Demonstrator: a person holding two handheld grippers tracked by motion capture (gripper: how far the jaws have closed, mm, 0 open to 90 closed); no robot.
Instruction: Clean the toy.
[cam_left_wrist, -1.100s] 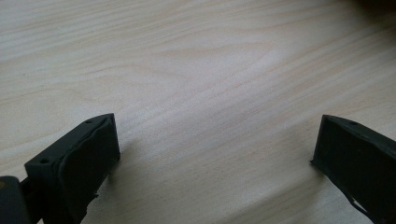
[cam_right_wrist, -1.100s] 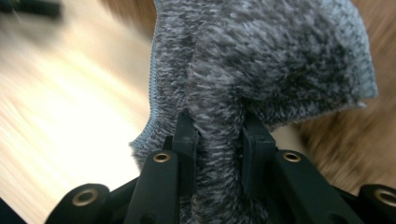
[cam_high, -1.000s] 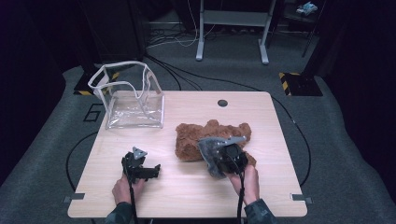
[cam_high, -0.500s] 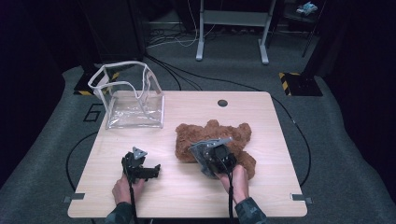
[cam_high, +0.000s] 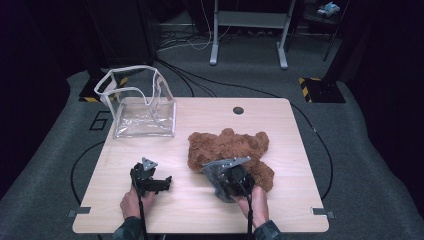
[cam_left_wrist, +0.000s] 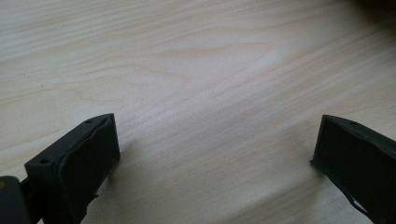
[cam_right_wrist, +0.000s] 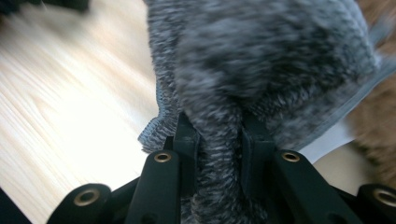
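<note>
A brown plush teddy bear (cam_high: 227, 147) lies flat on the right half of the wooden table (cam_high: 280, 130). My right gripper (cam_high: 223, 181) sits at the bear's near edge, shut on a fold of grey fuzzy knit cloth (cam_high: 214, 176). In the right gripper view the grey cloth (cam_right_wrist: 261, 56) bunches up from between the jaws of the right gripper (cam_right_wrist: 218, 133), with brown fur (cam_right_wrist: 373, 121) at the right. My left gripper (cam_high: 161, 183) rests low over the table's front left. Bare wood (cam_left_wrist: 187, 60) shows between the wide-apart jaws of the left gripper (cam_left_wrist: 215, 140), which is open.
A clear plastic bag (cam_high: 142, 105) with a white rim stands open at the table's back left. A dark round hole (cam_high: 238, 110) is near the far edge. Cables and a metal stand's legs lie on the grey floor beyond.
My right gripper has sunk and shifted left and nearer along the bear's front edge, still holding the grey cloth. The left gripper has stayed put.
</note>
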